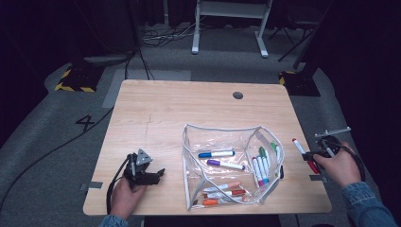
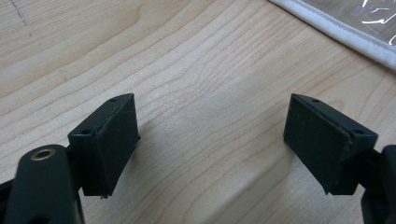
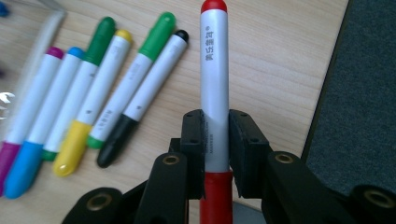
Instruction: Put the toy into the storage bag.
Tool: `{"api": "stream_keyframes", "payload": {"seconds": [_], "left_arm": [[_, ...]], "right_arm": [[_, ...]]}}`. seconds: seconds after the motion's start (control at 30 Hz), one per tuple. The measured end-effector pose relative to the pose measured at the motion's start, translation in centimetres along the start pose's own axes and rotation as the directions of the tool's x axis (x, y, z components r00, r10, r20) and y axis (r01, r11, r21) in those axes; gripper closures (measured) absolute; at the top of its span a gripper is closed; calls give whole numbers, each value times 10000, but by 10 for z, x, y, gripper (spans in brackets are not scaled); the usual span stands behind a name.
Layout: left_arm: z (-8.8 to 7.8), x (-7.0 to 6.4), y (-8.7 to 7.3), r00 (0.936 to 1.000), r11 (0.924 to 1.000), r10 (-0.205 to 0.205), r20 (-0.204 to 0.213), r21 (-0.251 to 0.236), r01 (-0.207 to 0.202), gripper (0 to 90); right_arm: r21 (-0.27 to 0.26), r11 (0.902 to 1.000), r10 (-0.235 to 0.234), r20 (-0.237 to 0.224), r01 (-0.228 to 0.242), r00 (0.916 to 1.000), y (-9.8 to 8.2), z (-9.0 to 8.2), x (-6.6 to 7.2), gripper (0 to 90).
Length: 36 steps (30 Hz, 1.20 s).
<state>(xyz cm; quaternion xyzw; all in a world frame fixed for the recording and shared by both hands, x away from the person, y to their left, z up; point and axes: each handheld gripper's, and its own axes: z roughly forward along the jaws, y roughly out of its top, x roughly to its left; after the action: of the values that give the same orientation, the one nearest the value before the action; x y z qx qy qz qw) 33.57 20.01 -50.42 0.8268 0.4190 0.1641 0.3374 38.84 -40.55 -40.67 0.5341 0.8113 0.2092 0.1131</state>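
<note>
Nearest you, your right gripper (image 3: pixel 215 140) is clamped on the red marker (image 3: pixel 214 84), its pads pinching the white barrel just above the red end, with the capped tip pointing away from you. In the high view the marker (image 1: pixel 302 153) sits at the counter's (image 1: pixel 156 109) right edge, just beside the clear pouch (image 1: pixel 227 163). The grip looks square and centred, so keep it firm and carry the marker level; judging by the markers already inside, the pouch is where it goes. Lead with the tip, clear the white-trimmed rim, and only let go once the barrel lies low inside, or it may roll off the edge.

Your left gripper (image 2: pixel 210 144) rests wide apart and empty over bare wood, near the pouch's trimmed corner (image 2: pixel 345 28). Use it to steady that rim if the pouch shifts.

Further along, the loose row of markers (image 3: pixel 93 102) lies on the wood beside the pouch wall.
</note>
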Motion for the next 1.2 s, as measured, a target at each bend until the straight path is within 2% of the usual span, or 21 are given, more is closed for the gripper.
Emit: {"api": "stream_keyframes", "payload": {"seconds": [0.2, 0.4, 0.57, 0.67, 0.73, 0.83, 0.9, 0.93, 1.2], "left_arm": [[0, 0, 0, 10000, 10000, 0, -1, 1, 0, 182], [0, 0, 0, 10000, 10000, 1, 0, 2, -1, 182], [0, 0, 0, 10000, 10000, -4, 1, 1, 4, 182], [0, 0, 0, 10000, 10000, 2, 1, 4, -2, 182], [0, 0, 0, 10000, 10000, 0, -1, 5, 0, 182], [0, 0, 0, 10000, 10000, 2, 1, 4, -2, 182], [0, 0, 0, 10000, 10000, 2, -1, 4, -2, 182], [0, 0, 0, 10000, 10000, -2, 2, 3, 2, 182], [0, 0, 0, 10000, 10000, 0, 1, 3, 0, 182]], "right_arm": [[-301, 9982, -522, -370, 511, 9979, 12, -30, 14, 769], [-712, 9910, -1174, -614, 1130, 9912, 24, -59, 33, 769], [-898, 9821, -1726, -753, 1658, 9821, 34, -80, 52, 769], [-1075, 9722, -2178, -893, 2080, 9719, 40, -92, 65, 769], [-1157, 9653, -2464, -1040, 2343, 9636, 44, -99, 75, 770], [-1284, 9498, -3009, -1246, 2853, 9455, 51, -107, 91, 769], [-1372, 9350, -3443, -1313, 3269, 9296, 55, -112, 101, 769], [-1370, 9307, -3569, -1370, 3392, 9240, 57, -114, 107, 769], [-1570, 8756, -4801, -1772, 4569, 8591, 72, -120, 149, 769]]}}
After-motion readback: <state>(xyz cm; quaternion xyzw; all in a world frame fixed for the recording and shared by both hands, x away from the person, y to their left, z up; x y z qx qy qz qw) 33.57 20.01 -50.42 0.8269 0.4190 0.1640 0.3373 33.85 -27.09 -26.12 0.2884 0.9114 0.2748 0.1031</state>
